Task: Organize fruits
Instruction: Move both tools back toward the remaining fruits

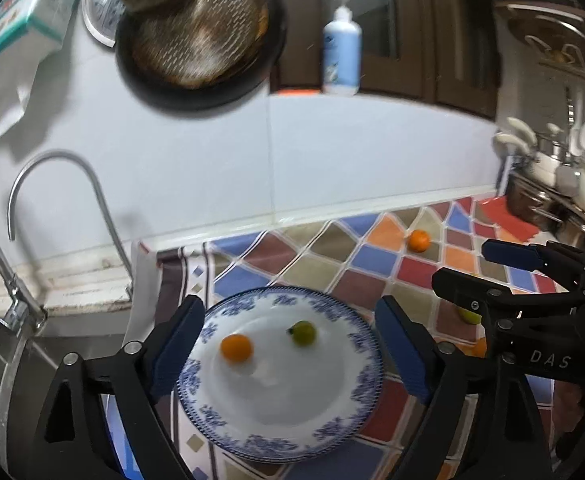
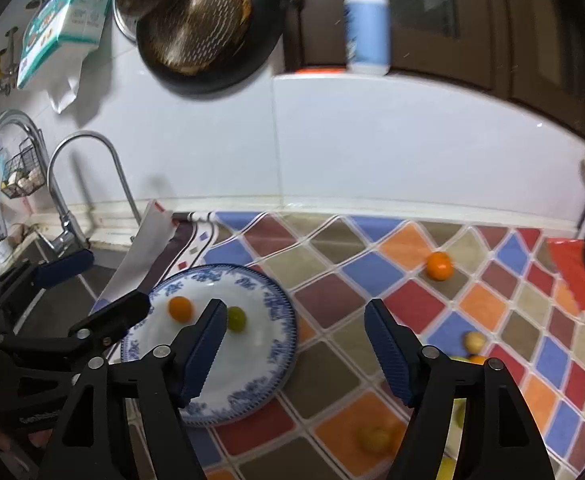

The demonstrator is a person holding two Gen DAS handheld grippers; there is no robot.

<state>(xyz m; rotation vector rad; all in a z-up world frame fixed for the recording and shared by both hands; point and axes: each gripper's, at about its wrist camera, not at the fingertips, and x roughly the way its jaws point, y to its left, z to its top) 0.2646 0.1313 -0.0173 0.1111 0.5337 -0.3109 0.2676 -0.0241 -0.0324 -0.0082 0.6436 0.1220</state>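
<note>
Kitchen counter with a diamond-patterned cloth [image 2: 332, 264] beside a sink: the right gripper [image 2: 294, 344] is held wide open and empty above the cloth, and the left gripper [image 1: 288, 344] likewise, over the blue-rimmed plate [image 1: 344, 420]. Two fruits are already on the plate; a yellowish fruit [image 2: 374, 438] is seen just below the right jaws, a pale one [image 2: 474, 341] right of them, an orange fruit [image 2: 439, 265] well beyond. All are judged light, firm, round and prone to rolling, so a gentle grip across the widest part is advised.
</note>
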